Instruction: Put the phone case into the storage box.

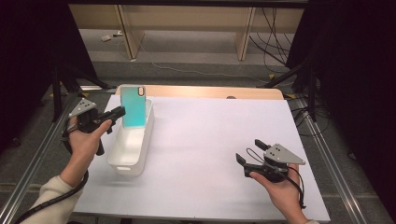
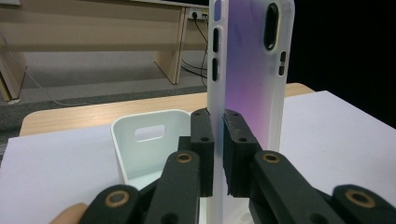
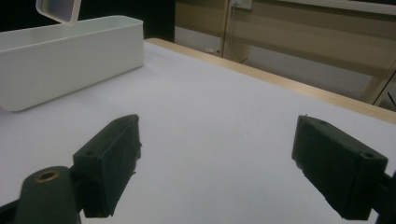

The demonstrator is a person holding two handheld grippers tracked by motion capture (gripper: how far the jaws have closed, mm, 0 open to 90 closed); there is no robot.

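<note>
Holding a phone case [image 1: 134, 106] upright, the left claw [image 1: 122, 111] pinches it by one long edge above the white bin [image 1: 140, 154], which stands along the left edge of the surface [image 1: 210, 154] toward the far left corner. In the left gripper view the two black pads press on the case's [image 2: 252, 70] translucent side wall from either side, low on the case, so the camera cutout stands at the top and the case's lower end hangs down inside the bin's [image 2: 121, 135] walls. From above, the case sits over the far end of the bin, leaning a little against or just beside the far right wall; whether its bottom edge touches the bin floor I cannot tell.

The right claw [image 1: 250, 151] rests well apart near the right front corner of the surface, its jaws spread wide with nothing between them; in the right gripper view its pads [image 3: 109, 158] frame bare surface, with the bin [image 3: 70, 60] and a corner of the case [image 3: 58, 10] farther off.

Judging from this, the step in hand is either setting the case into the bin or lifting it out; the pictures alone do not settle which. If placing, the next move calls for lowering until the bottom edge bears on the bin floor, then tilting the case toward a wall before the pads spread, or it may topple. If lifting, a straight rise clear of the rim is needed.
</note>
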